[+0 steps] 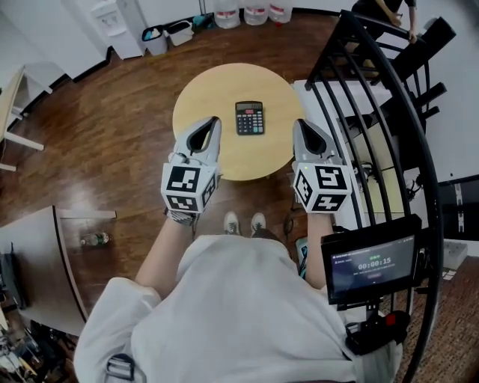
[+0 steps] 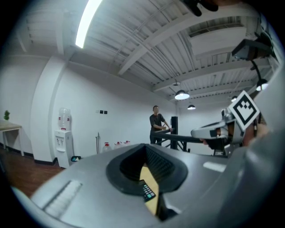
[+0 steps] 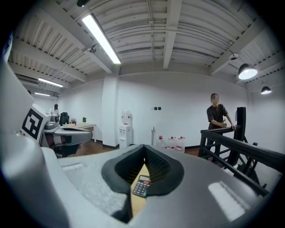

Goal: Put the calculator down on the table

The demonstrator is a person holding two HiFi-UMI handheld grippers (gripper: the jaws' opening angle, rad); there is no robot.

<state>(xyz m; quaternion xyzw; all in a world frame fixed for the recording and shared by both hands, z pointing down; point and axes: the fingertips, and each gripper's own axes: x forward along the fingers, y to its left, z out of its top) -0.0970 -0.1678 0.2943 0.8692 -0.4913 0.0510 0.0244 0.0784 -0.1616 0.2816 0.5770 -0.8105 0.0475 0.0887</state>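
A black calculator [image 1: 249, 117] lies flat on the round yellow table [image 1: 213, 82], face up, near its middle. My left gripper [image 1: 215, 120] hovers at the table's near left with its jaws shut and nothing in them. My right gripper [image 1: 297, 122] is held at the near right edge, also shut and empty. The calculator sits between the two, apart from both. In the left gripper view the calculator [image 2: 148, 191] shows through the gap under the shut jaws [image 2: 145, 146]. The right gripper view shows the calculator [image 3: 141, 186] the same way below the right gripper [image 3: 144, 147].
A black metal railing [image 1: 374, 112] stands close to the right of the table. A water dispenser [image 1: 112, 19] and several water bottles [image 1: 254, 11] line the far wall. A person [image 3: 217, 118] stands at the railing. A grey desk [image 1: 37, 262] is at the near left.
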